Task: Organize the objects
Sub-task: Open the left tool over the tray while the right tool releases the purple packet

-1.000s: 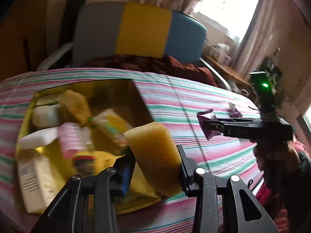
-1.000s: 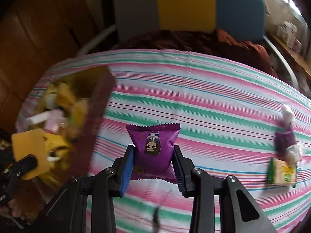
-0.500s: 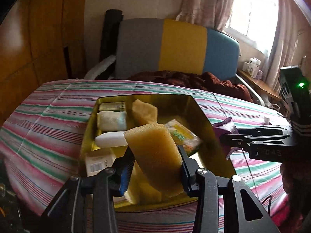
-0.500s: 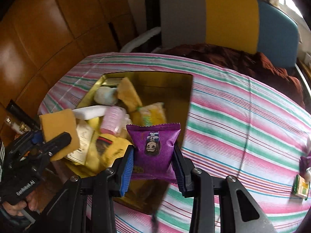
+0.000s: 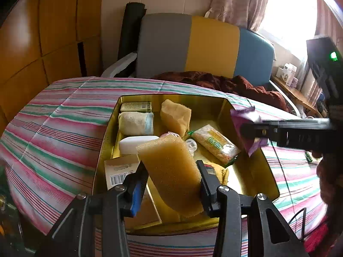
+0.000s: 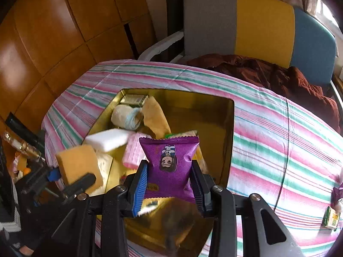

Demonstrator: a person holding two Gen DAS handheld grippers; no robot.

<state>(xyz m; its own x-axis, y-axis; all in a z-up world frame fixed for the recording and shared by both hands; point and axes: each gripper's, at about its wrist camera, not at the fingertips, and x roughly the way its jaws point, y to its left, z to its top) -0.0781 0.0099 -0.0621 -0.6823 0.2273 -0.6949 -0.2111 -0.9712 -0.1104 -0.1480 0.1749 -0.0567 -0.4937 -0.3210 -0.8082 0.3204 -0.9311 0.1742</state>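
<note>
A gold tin (image 5: pixel 214 100) sits on the striped tablecloth and holds several items: a sponge (image 5: pixel 174 115), a rolled cloth (image 5: pixel 136 123), a white bar (image 5: pixel 135 143), a noodle packet (image 5: pixel 214 143). My left gripper (image 5: pixel 171 177) hovers over the tin's near edge with a yellow sponge (image 5: pixel 171 171) between its pads; its jaws are opening, and the sponge still touches both pads. My right gripper (image 6: pixel 169 171) is shut on a purple snack packet (image 6: pixel 169 162), held over the tin's near right part. The left wrist view shows that packet (image 5: pixel 242 117) at the tin's right wall.
A grey, yellow and blue chair (image 5: pixel 193 47) with a dark red cloth (image 5: pixel 225 81) stands behind the table. A small green packet (image 6: pixel 331 216) and another purple packet (image 6: pixel 337 194) lie on the tablecloth at the far right. Wood panelling (image 6: pixel 53 32) lines the left.
Both grippers have swung over the tin, which now sits centred in each view. The right one carried the purple packet from above bare tablecloth to above the tin.
</note>
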